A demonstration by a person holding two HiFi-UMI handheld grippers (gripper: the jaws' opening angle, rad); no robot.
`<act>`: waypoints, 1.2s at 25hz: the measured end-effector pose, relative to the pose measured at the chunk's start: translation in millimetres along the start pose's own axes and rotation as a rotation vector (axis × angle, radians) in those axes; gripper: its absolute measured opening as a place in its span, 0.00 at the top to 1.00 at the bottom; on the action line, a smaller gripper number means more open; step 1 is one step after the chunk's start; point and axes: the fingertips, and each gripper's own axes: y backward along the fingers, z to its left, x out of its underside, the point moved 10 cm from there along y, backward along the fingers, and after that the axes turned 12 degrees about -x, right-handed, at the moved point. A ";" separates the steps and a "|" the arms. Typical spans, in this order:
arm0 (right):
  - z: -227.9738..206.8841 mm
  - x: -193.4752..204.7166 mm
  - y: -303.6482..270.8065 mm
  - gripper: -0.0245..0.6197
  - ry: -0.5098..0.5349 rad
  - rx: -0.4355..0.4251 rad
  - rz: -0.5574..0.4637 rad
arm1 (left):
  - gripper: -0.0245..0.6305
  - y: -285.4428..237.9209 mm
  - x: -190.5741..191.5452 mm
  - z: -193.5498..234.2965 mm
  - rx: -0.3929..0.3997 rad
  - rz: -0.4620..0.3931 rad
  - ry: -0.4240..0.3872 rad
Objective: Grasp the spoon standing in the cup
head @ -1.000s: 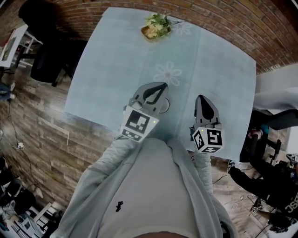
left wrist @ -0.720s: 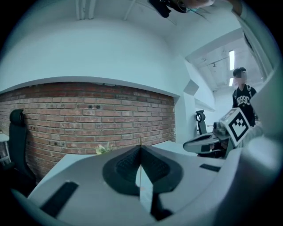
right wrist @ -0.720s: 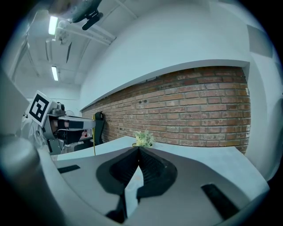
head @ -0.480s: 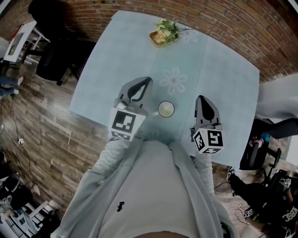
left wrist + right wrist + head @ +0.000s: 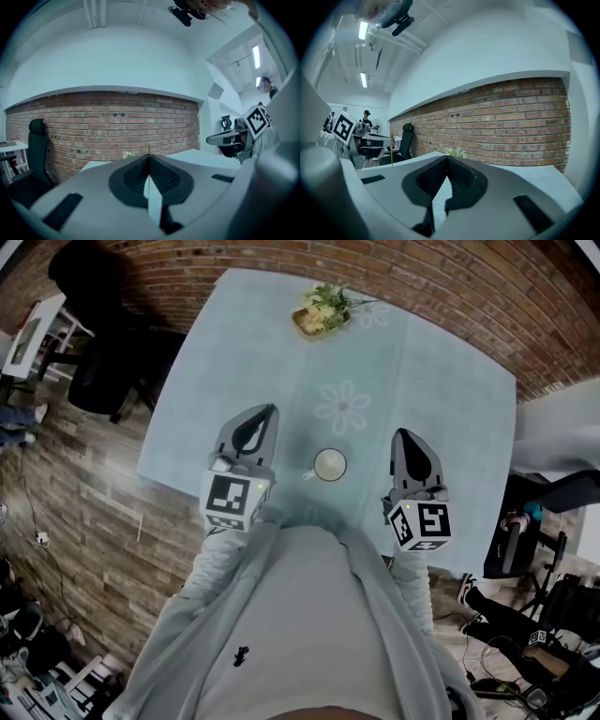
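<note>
A white cup [image 5: 330,465] stands on the pale blue tablecloth [image 5: 441,381], near the front edge, its handle pointing left. From above I cannot make out the spoon in it. In the right gripper view a thin upright stick [image 5: 392,157] rises behind the jaw's left edge; it may be the spoon's handle. My left gripper [image 5: 265,411] [image 5: 149,157] hovers left of the cup, shut and empty. To the cup's right, also apart from it, my right gripper [image 5: 405,434] [image 5: 446,157] is shut on nothing.
A small basket of green plants [image 5: 317,310] sits at the table's far edge, before a brick wall [image 5: 117,117]. A black office chair [image 5: 103,371] stands left of the table. The person's grey top [image 5: 300,634] fills the foreground.
The left gripper has swung left and back from above the cup, which now shows in full. The right gripper has stayed in place.
</note>
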 end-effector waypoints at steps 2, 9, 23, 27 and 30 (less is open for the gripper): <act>-0.8 0.3 0.7 0.94 -0.004 0.003 -0.005 | 0.93 -0.9 2.3 -0.6 0.001 0.005 0.002; -3.6 0.8 5.1 0.94 -0.006 0.016 -0.004 | 0.93 -5.4 7.9 1.2 -0.003 0.031 0.003; -0.4 3.0 4.0 0.94 0.002 0.025 0.007 | 0.93 -9.6 10.6 1.9 0.019 0.029 0.000; 0.0 2.3 3.4 0.94 0.002 0.025 0.009 | 0.93 -10.2 10.1 1.3 0.026 0.039 -0.003; -1.0 1.4 2.4 0.94 -0.001 0.025 0.004 | 0.93 -11.2 8.8 0.5 0.025 0.035 -0.006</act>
